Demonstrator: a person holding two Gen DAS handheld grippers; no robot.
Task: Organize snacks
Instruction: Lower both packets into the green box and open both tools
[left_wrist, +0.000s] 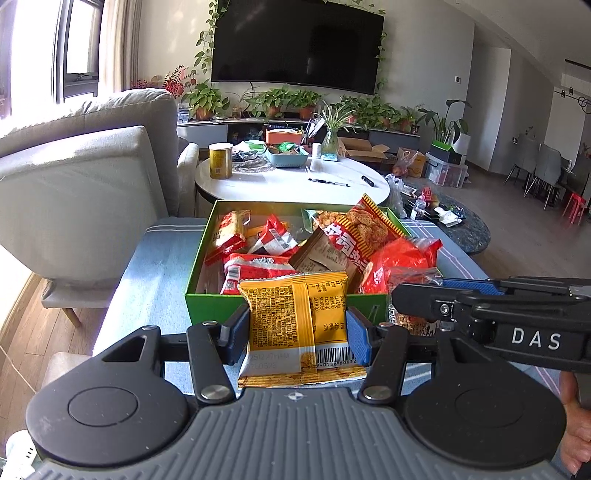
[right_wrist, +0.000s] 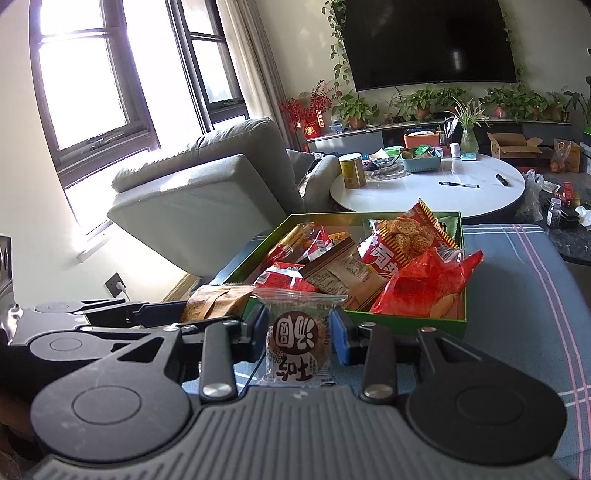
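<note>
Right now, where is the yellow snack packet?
The yellow snack packet is clamped in the left gripper, just in front of the green box's near wall, left of the right gripper.

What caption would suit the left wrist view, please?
Left gripper grips a yellow packet before the green snack box.

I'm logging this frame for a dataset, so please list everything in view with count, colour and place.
yellow snack packet: one, yellow, clamped in left gripper
round biscuit packet: one, clear with brown label, clamped in right gripper
green box: one, on striped blue cloth, heaped with red and brown snack bags
round table: one, white, behind box; yellow canister, pens
sofa: one, grey, left
television: one, black, wall
left gripper: black, blue pads
right gripper: black, blue pads
</note>
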